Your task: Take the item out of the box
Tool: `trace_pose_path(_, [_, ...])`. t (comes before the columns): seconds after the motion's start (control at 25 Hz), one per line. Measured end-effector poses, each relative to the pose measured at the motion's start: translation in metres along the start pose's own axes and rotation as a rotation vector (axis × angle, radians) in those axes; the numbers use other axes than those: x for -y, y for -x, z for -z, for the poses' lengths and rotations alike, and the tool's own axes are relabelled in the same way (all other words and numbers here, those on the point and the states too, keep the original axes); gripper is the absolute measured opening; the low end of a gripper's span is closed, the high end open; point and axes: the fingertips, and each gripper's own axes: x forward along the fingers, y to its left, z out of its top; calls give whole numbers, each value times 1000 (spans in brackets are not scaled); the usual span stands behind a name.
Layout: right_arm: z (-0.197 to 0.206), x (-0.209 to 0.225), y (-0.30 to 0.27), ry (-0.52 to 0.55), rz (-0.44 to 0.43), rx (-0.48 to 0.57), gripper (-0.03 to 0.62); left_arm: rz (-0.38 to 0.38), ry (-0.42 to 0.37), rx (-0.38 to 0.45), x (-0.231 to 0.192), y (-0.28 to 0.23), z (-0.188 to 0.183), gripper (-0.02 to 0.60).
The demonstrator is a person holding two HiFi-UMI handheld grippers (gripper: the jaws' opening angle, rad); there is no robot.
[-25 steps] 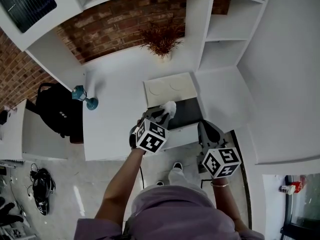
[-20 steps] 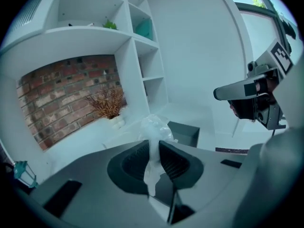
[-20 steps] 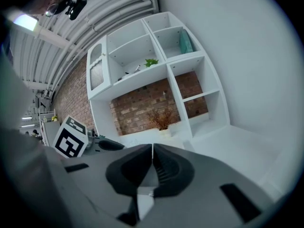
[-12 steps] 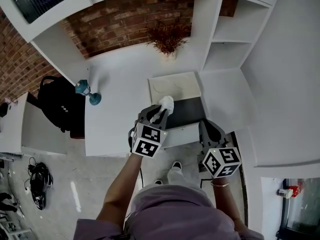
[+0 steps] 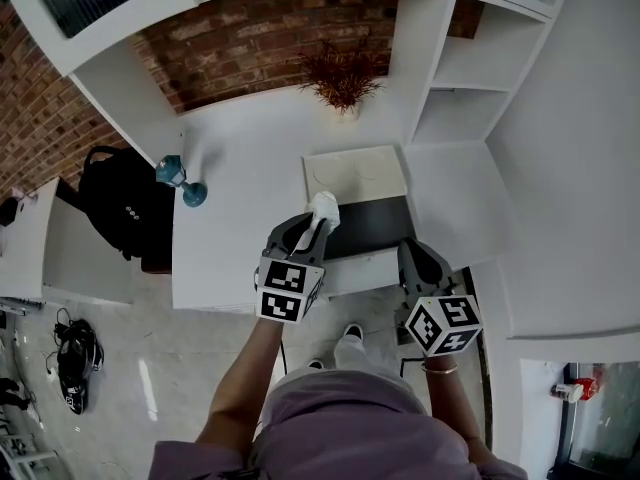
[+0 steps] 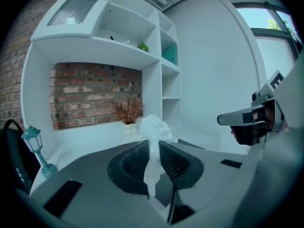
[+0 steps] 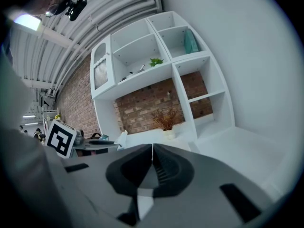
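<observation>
The white box (image 5: 385, 259) stands open at the table's front edge, with a dark inside and its lid (image 5: 356, 172) laid back behind it. My left gripper (image 5: 312, 224) is shut on the item (image 5: 324, 206), a small lump wrapped in clear white plastic, and holds it over the box's left end. In the left gripper view the item (image 6: 152, 132) stands up between the pads, pinched by its thin lower part. My right gripper (image 5: 420, 264) hovers at the box's front right corner. In the right gripper view its jaws (image 7: 152, 150) are pressed together with nothing between them.
A teal lantern figurine (image 5: 180, 180) stands on the white table (image 5: 240, 198) at the left. A dried plant in a pot (image 5: 343, 80) sits against the brick wall. White shelves (image 5: 465, 63) rise at the right. A black backpack (image 5: 120, 213) lies left of the table.
My left gripper has carried the item to the left, from over the box's dark inside to its left end. The right gripper has stayed in place.
</observation>
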Motion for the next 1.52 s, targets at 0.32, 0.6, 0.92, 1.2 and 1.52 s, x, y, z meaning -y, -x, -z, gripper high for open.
trace_pose_path(0.32, [-4,-10,-4,19,-29,4,-3,-24,84,72,-12,18,-1,69])
trace_pose_path(0.6, [-5,-14,-3,19,-39,8,-3,-53,133,104,-19,30,-1,69])
trace_pose_path(0.92, [-12,-15,2,8,-33,40,-3,-56,160,106,-16,36,1,69])
trace_pose_path(1.2, [-13,-17,4,27,-28,46,-3,-61,174,110,-18,39,2,69])
trace_pose_path(1.52, [-12,-18,4,27,-22,44,-3,-58,186,117,-21,40,1,69])
